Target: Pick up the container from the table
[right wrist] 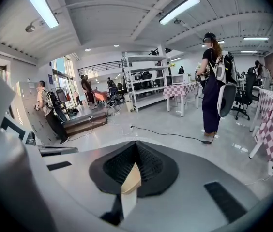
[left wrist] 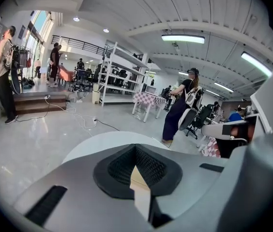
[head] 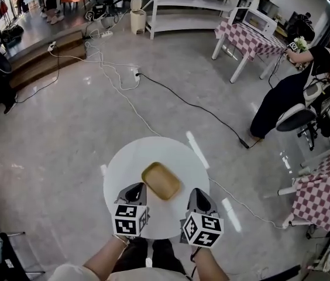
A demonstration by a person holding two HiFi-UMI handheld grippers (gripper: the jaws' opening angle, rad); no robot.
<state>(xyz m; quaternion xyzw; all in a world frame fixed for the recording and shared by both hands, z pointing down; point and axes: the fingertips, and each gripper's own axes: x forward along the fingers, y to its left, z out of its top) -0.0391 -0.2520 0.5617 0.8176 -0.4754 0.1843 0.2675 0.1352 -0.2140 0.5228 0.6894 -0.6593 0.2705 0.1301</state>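
Note:
A shallow tan container [head: 161, 181] with rounded corners lies in the middle of a round white table [head: 129, 161]. My left gripper [head: 136, 189] hangs just off the container's near left corner, and my right gripper [head: 198, 195] just off its near right side. Neither touches it, and both point forward and down over the table. In the left gripper view the left gripper [left wrist: 135, 147] has its dark pads meeting at the tip, with a tan sliver of the container [left wrist: 137, 178] showing behind them. The right gripper [right wrist: 136, 143] looks the same, with the same tan sliver [right wrist: 131, 180].
Cables [head: 171, 92] run across the glossy floor beyond the table. A person in dark clothes [head: 285, 95] sits on an office chair at the right. Checkered tables stand at the far right [head: 323, 192] and the back [head: 250, 37]. White shelving [head: 188, 4] lines the rear.

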